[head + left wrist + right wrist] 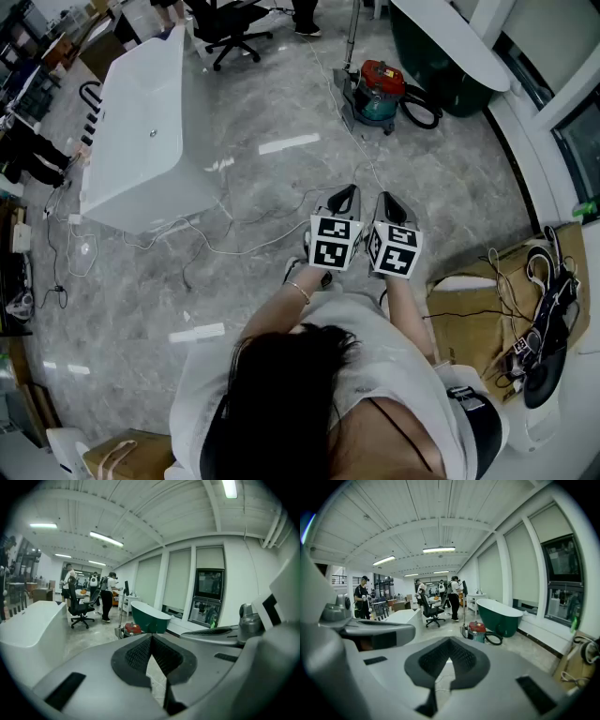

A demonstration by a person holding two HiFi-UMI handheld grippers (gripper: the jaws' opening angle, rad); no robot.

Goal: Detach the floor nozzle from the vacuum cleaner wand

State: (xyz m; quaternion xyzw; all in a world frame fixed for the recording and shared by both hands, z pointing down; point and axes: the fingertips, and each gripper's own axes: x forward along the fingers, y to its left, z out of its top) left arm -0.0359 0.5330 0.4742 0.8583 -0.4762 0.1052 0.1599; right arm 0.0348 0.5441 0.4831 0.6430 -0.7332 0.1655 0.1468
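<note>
The grey marble floor is taking up most of the scene, and the person is standing on it well back from the job. Up left, the long white freestanding bathtub is sitting apart from everything. Across the room, the dark green bathtub with a white rim is lying against the window wall. Just in front of it the red-and-teal canister vacuum cleaner is resting on the floor, its hose looped at one side.

The thin metal wand is standing upright beside the canister, likely parked that way so it stays off the floor. The flat floor nozzle is sitting at its foot, joined on as far as I can tell (it is small from here).

Now the tools. The left gripper and the right gripper are hanging side by side, almost touching, and tipping slightly down toward the vacuum. Both sets of fingers are pressed together with nothing between them. It is looking like a ready stance, with the walk over not yet begun.
</note>
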